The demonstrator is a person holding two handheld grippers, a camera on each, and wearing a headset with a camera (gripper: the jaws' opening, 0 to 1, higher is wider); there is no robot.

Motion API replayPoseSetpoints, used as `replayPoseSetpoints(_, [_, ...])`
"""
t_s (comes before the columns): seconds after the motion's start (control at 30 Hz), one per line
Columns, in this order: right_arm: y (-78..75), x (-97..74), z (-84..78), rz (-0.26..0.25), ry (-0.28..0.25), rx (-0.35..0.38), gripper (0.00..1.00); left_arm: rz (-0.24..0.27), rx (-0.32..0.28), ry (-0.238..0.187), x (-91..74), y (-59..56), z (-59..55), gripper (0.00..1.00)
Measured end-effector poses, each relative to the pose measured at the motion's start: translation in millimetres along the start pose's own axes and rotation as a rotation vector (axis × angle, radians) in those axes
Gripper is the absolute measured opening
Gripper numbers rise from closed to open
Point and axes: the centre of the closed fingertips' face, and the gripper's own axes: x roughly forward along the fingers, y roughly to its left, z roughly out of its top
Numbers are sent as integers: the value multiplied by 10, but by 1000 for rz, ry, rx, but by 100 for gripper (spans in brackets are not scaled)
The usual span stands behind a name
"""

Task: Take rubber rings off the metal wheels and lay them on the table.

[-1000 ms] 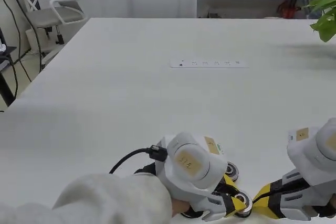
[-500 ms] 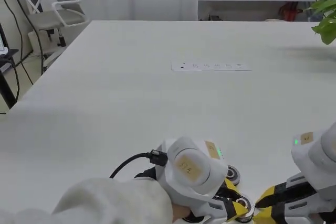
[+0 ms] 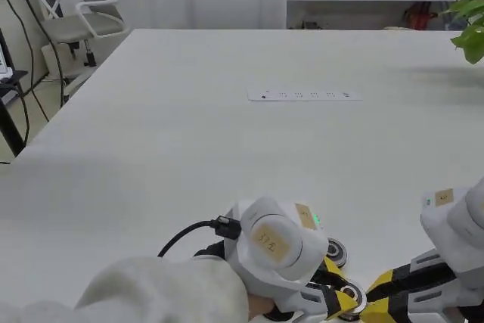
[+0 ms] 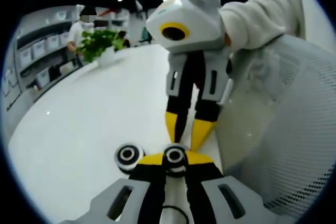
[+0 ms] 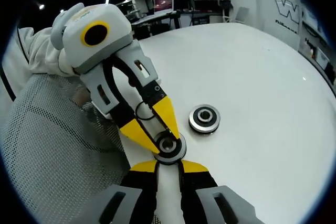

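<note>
At the surface's (image 3: pixel 227 149) near edge, the left gripper (image 4: pixel 175 162) clamps a wheel (image 5: pixel 169 148), lying flat, between its fingers. The right gripper (image 4: pixel 185 136) meets it head-on, fingers narrow, tips at the wheel's rim; whether they grip anything I cannot tell. A second wheel (image 5: pixel 205 118) lies just beyond.

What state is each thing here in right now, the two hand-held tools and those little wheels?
left gripper: shut on the held wheel, one jaw on each side.
held wheel: clamped in the left gripper near the table's edge.
right gripper: tips right at the held wheel; open or gripping, cannot tell.
loose wheel: lying flat on the table, untouched, its rubber ring on.
</note>
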Motion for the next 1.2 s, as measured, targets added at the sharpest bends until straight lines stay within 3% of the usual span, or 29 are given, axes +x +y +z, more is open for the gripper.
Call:
replayPoseSetpoints(0.03, [-16, 19, 18, -12, -8, -32, 15, 0, -1, 0, 0, 0, 0, 14])
replayPoseSetpoints(0.1, [-4, 43, 16, -9, -9, -16, 24, 0, -1, 0, -1, 0, 0, 14])
replayPoseSetpoints(0.13, [0, 42, 12, -12, -16, -7, 24, 0, -1, -1, -1, 0, 1, 14])
replayPoseSetpoints(0.2, [-9, 58, 29, -7, -19, -47, 21, 1, -1, 0, -1, 1, 1, 14])
replayPoseSetpoints(0.37, [-31, 32, 1, -7, -9, 2, 15, 2, -6, -1, -5, 6, -3, 14])
replayPoseSetpoints(0.4, [-41, 23, -54, -8, 24, -4, 8, 6, -6, 0, -9, 15, -7, 14])
replayPoseSetpoints(0.43, [-54, 20, -63, -15, 21, -22, 0, 7, -9, 1, -13, 21, -11, 14])
replayPoseSetpoints(0.57, [-44, 36, -29, -18, 11, -14, 0, 10, -13, -1, -10, 24, -13, 14])
replayPoseSetpoints(0.9, [-99, 6, 0, -41, 10, 84, 0, 17, -16, -1, -13, 38, -19, 14])
replayPoseSetpoints(1.1, [-138, -47, 36, -33, -14, 210, 0, 22, -19, 0, -18, 53, -23, 14])
replayPoseSetpoints(1.2, [-145, -61, 44, -36, -21, 206, 0, 23, -20, 0, -19, 54, -23, 14])
